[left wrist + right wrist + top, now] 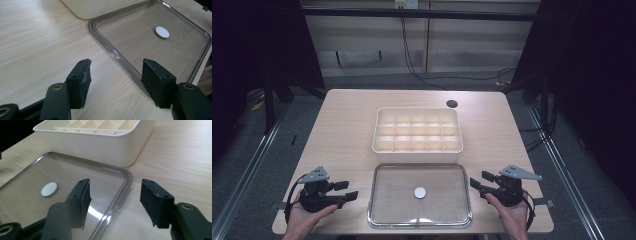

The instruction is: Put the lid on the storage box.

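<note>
A clear lid [384,210] with a white disc [420,192] at its middle lies flat near the table's front edge. Behind it stands a cream box [417,149] divided into several compartments, all bare. My left gripper [353,190] rests left of the lid, open, jaws pointing at its left rim [113,53]. My right gripper [475,180] sits right of the lid, open, its jaws straddling the lid's right rim [126,187] without touching. The white disc [162,32] shows beyond my left gripper [116,80], and the white disc [49,189] lies left of my right gripper [115,201].
The wooden table [342,130] has a dark round hole [452,104] at its back right. The cream box [100,142] stands close behind the lid. Cables trail on the floor behind the table, and metal rails run along both sides.
</note>
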